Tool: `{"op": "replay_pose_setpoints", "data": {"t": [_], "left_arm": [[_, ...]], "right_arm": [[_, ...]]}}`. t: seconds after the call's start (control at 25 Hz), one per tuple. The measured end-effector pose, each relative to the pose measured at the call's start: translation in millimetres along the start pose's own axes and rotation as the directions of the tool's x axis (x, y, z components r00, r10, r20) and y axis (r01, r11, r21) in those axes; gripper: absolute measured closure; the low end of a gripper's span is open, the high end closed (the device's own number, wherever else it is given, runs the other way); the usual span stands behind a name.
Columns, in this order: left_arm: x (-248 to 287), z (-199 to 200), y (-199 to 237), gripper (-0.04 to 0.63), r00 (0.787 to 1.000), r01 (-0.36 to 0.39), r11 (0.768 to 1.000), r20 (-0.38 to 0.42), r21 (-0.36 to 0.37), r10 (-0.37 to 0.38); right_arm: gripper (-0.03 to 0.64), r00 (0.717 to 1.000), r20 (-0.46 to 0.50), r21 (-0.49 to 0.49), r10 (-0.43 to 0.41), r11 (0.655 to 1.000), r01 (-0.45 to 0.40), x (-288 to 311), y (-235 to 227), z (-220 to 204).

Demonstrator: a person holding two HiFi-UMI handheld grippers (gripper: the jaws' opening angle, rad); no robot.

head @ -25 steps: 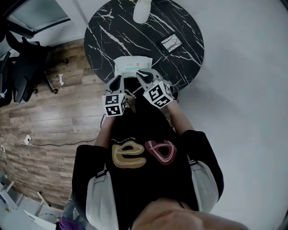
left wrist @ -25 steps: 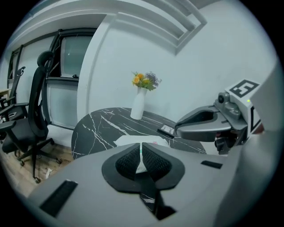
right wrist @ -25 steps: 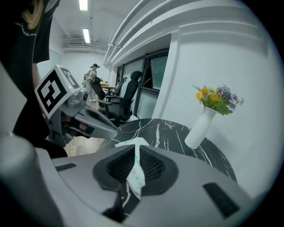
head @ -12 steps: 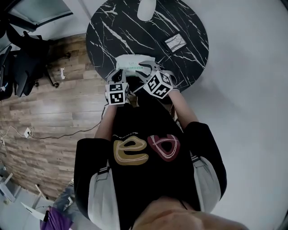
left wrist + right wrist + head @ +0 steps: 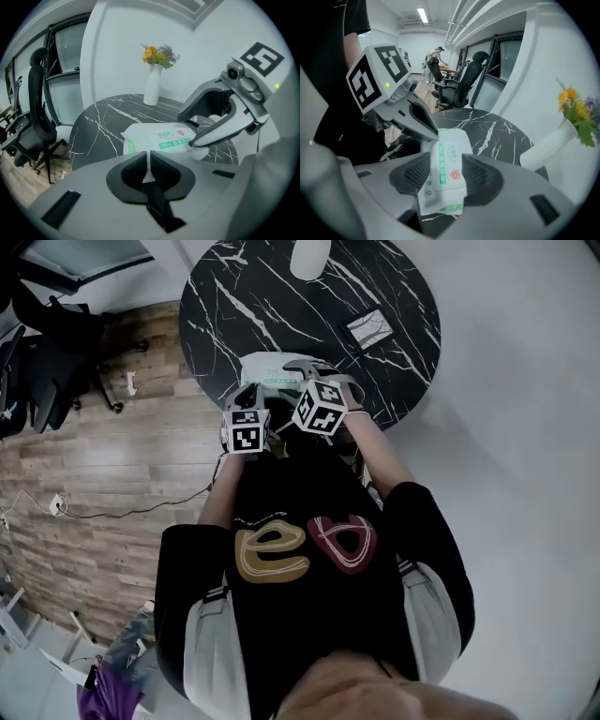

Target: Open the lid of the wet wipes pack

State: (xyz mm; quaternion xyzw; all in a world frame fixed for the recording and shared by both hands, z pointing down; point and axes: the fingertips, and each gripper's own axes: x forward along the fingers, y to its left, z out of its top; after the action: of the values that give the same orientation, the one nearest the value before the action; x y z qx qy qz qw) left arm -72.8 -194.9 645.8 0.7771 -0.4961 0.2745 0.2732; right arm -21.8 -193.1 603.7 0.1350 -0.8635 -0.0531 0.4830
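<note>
The white wet wipes pack (image 5: 267,371) lies at the near edge of the round black marble table (image 5: 234,296). My left gripper (image 5: 251,395) is shut on the thin sealed end of the pack (image 5: 159,138), a white sliver pinched between its pads in the left gripper view (image 5: 149,161). My right gripper (image 5: 309,373) comes down over the pack's other part, its jaws opening. In the right gripper view the pack (image 5: 447,164) lies between the spread pads of that gripper (image 5: 446,176), with its green label and red emblem showing. The lid lies flat.
A white vase (image 5: 309,257) with flowers (image 5: 159,55) stands at the table's far side. A small flat grey card (image 5: 368,329) lies to the right. Black office chairs (image 5: 47,371) stand on the wooden floor at the left. The person's body is close behind the grippers.
Both grippers have come down and forward onto the pack. The right gripper's jaws have spread apart and now straddle the pack.
</note>
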Motion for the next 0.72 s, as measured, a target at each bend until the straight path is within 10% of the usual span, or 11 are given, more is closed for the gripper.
{"op": "replay_pose_setpoints", "data": {"t": [0.72], "left_arm": [[-1.2,4.9,1.8,0.568,1.000,-0.017,0.999,-0.001,-0.043,0.017]], "right_arm": [[0.393,0.994,-0.106,-0.177,0.036,0.983,-0.054,29.1,10.5,-11.5]]}}
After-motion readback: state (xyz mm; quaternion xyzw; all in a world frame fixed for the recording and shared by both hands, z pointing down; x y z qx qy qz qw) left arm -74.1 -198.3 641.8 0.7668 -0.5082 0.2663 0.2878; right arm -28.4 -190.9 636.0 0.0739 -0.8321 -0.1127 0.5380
